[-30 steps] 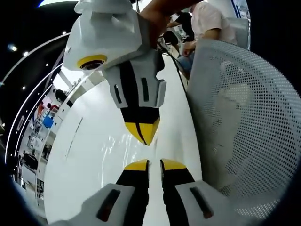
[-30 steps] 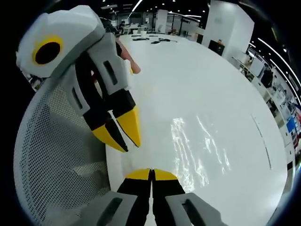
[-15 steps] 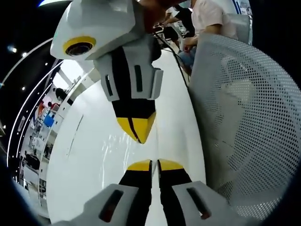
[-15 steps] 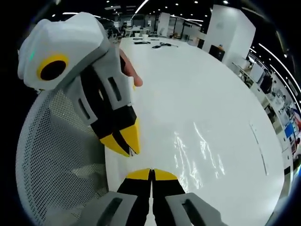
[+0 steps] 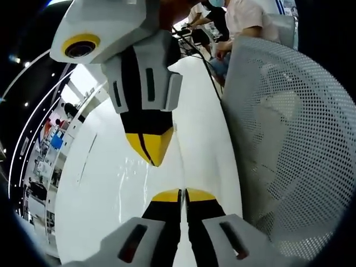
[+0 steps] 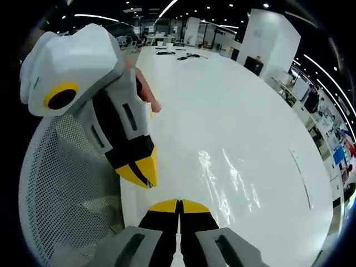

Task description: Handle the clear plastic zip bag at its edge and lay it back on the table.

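zip bag [image 6: 228,178]: lying flat, lower centre of white table [image 6: 233,100] (glare only) | thin, limp, slippery film; pinch its edge | left gripper [image 5: 182,193]: jaws together, nothing visibly between | right gripper [image 6: 179,202]: jaws together likewise

zip bag [image 6: 225,178]: clear glossy plastic | table [image 6: 245,105]: smooth glossy white | chair [image 5: 289,139]: perforated mesh
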### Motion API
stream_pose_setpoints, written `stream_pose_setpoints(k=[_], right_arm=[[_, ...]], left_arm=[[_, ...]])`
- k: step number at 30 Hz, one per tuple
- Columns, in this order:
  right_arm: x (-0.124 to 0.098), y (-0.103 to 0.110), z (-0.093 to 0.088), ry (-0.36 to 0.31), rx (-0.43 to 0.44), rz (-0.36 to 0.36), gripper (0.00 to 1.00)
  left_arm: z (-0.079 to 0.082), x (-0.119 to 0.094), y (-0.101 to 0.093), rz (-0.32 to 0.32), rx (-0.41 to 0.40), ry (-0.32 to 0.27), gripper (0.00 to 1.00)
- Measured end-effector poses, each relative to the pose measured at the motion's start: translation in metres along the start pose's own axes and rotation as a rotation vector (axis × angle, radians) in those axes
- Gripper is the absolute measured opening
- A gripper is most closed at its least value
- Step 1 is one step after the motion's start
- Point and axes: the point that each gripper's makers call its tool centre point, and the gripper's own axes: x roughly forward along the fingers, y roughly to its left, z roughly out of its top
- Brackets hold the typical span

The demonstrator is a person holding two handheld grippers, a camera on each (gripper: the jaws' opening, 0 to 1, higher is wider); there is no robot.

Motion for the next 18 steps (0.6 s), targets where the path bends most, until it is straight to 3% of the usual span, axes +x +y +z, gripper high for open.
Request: stream_pose_setpoints(k=[18], right_arm=[[-0.01,-0.017,0.01,-0.041,-0.038,-0.075,0.0]], left_arm=[[0.001,0.0,-0.004,-0.029,-0.055,0.005,0.0]])
